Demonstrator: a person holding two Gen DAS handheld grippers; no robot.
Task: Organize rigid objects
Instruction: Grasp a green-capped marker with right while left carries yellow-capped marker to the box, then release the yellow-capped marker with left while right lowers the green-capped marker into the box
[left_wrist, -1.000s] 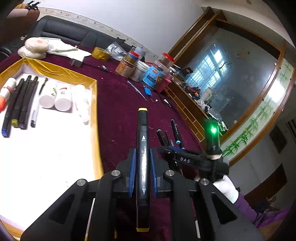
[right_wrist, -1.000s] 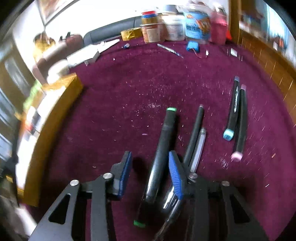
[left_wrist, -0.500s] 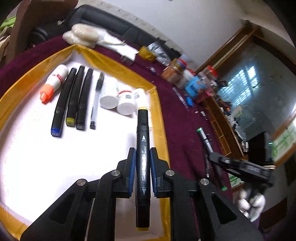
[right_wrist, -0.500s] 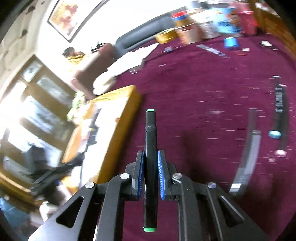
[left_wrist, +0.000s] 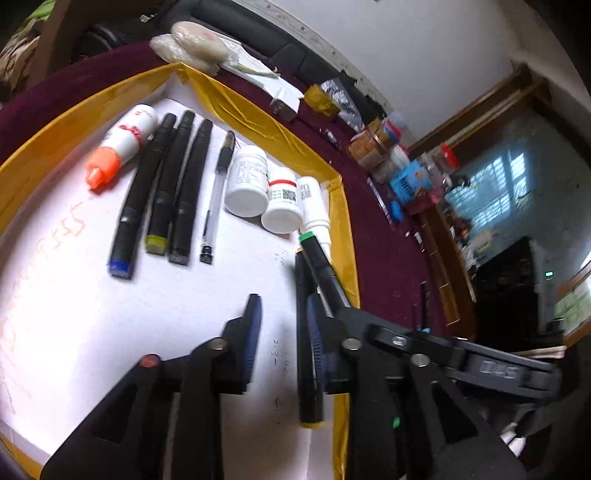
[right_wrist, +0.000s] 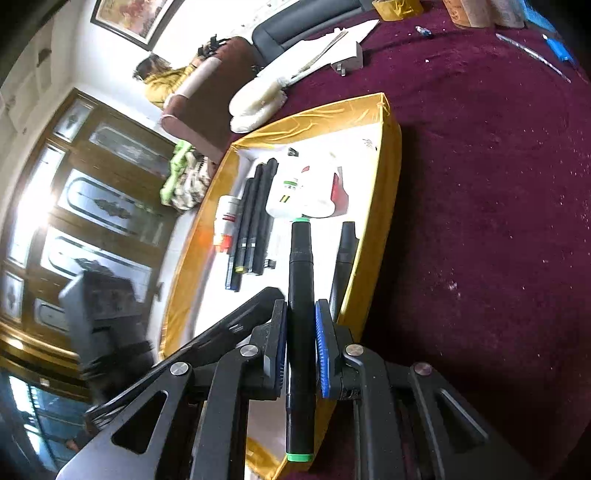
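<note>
placing was the step in hand: the right gripper (right_wrist: 300, 354) was clamped on a black marker with green caps (right_wrist: 300, 295), its blue pads pressed against the barrel on both sides, the marker running straight ahead along the fingers. ahead of and below its tips lay the yellow-walled tray (right_wrist: 391, 177) with its white floor.

the left gripper (left_wrist: 282, 332) stood spread with nothing between its pads — a second black marker with a yellow end (left_wrist: 308, 362) lay on the tray floor just to the right of its right pad, close to the tray's right wall (left_wrist: 343, 236). whether that pad touched the marker could not be told. in the left view the green-capped marker (left_wrist: 319, 262) crossed in from the right, above the yellow-ended one.

further ahead of the left tips, a row was already laid: a white bottle with an orange cap (left_wrist: 118, 155), three dark markers (left_wrist: 162, 192), a thin pen (left_wrist: 218, 195), and three white bottles (left_wrist: 273, 192).

to do this well, i judged the right gripper should come down until the barrel was almost on the white floor, parallel to the marker already there and just beside it, not across it — and open only then, so it would not roll. the left gripper would best draw back and left first, since the two tools were crowded together.
</note>
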